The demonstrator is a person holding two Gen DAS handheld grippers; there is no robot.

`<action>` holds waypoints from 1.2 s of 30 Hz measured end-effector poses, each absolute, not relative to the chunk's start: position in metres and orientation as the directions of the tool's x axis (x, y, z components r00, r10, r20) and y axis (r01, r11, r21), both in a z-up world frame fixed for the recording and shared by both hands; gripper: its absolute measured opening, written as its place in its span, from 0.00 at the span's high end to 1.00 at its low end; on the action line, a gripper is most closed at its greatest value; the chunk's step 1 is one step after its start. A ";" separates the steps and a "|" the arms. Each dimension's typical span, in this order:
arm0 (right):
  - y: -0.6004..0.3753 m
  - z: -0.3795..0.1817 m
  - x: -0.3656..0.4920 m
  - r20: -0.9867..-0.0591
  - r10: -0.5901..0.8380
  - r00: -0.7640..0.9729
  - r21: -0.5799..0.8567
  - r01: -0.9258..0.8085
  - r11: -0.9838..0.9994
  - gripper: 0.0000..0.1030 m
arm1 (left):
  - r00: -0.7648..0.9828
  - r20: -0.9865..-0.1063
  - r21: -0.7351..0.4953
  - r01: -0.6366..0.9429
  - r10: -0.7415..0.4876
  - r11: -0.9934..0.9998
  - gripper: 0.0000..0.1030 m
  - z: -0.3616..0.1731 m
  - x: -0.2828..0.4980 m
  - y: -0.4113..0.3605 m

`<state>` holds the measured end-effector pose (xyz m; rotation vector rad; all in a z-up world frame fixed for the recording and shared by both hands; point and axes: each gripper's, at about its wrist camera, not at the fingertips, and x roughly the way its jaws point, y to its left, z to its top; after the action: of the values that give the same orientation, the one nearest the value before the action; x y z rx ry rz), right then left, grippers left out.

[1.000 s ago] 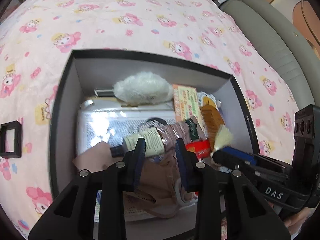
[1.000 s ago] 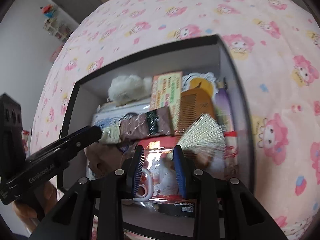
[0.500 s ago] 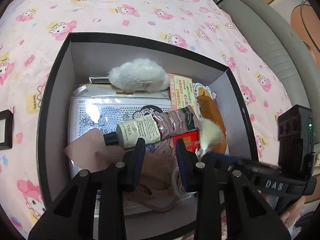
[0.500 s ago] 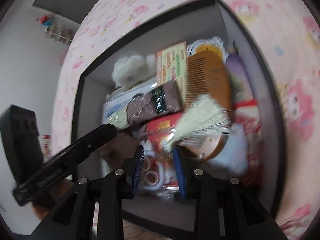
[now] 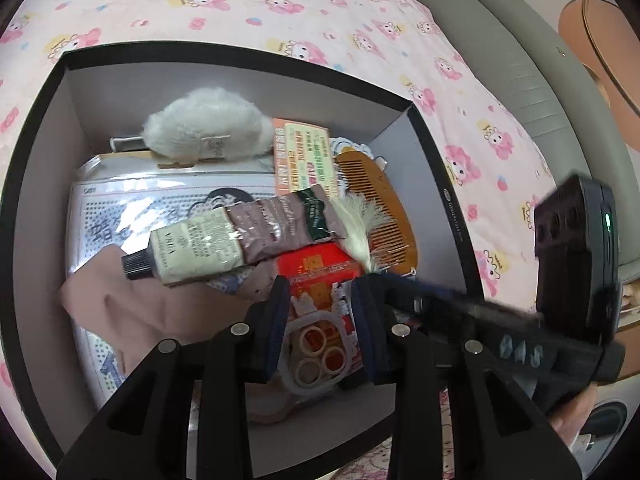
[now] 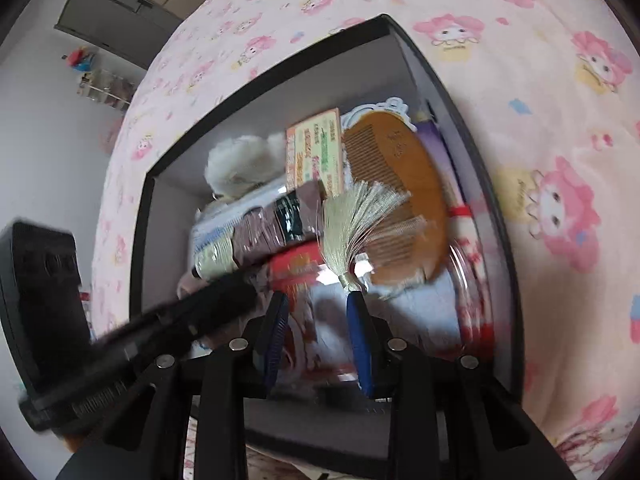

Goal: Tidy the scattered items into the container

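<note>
A black box (image 5: 36, 92) with grey inner walls sits on the pink bedspread and holds several items: a white fluffy pad (image 5: 204, 124), a hand-cream tube (image 5: 236, 236), a wooden comb (image 5: 380, 208) with a pale tassel (image 5: 358, 224), a red packet (image 5: 320, 268), tape rolls (image 5: 320, 354) and a beige cloth (image 5: 132, 312). My left gripper (image 5: 320, 324) is open and empty above the box's near side. My right gripper (image 6: 318, 336) is open and empty over the box (image 6: 472, 148), just below the tassel (image 6: 356, 216) and comb (image 6: 396, 200). Each gripper's body crosses the other's view.
The pink cartoon-print bedspread (image 5: 280, 0) surrounds the box. A grey padded bed edge (image 5: 508, 48) runs along the right in the left wrist view. A dark cabinet (image 6: 116, 20) and a white wall stand beyond the bed in the right wrist view.
Both grippers have drawn back and tilted over the box. The cream tube, under the left fingers before, now lies free inside. The right view has rolled and blurred.
</note>
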<state>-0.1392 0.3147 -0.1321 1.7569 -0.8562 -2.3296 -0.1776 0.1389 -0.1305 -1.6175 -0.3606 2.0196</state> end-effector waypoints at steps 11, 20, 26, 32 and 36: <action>0.310 -0.124 -0.144 -0.874 -0.332 -0.356 0.429 -0.244 -0.870 0.72 | -0.132 -0.879 -0.444 -0.125 0.459 -0.887 0.69 -0.151 -0.202 0.120; 0.297 -0.104 -0.144 -0.858 -0.305 -0.414 0.406 -0.182 -0.896 0.71 | -0.174 -0.828 -0.497 -0.213 0.534 -0.841 0.68 -0.121 -0.166 0.126; 0.277 -0.076 -0.118 -0.838 -0.259 -0.481 0.362 -0.135 -0.922 0.65 | -0.252 -0.794 -0.492 -0.269 0.554 -0.828 0.61 -0.084 -0.137 0.118; 0.270 -0.054 -0.083 -0.805 -0.252 -0.538 0.364 -0.113 -0.924 0.64 | -0.290 -0.765 -0.481 -0.335 0.574 -0.810 0.60 -0.059 -0.110 0.108; 0.259 -0.047 -0.065 -0.798 -0.237 -0.555 0.347 -0.100 -0.932 0.64 | -0.301 -0.760 -0.471 -0.356 0.576 -0.807 0.60 -0.052 -0.092 0.102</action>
<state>-0.0646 0.2590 -0.0472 1.4410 -0.5498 -2.6455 -0.0924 0.1022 -0.0523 -1.3715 -0.2849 2.1309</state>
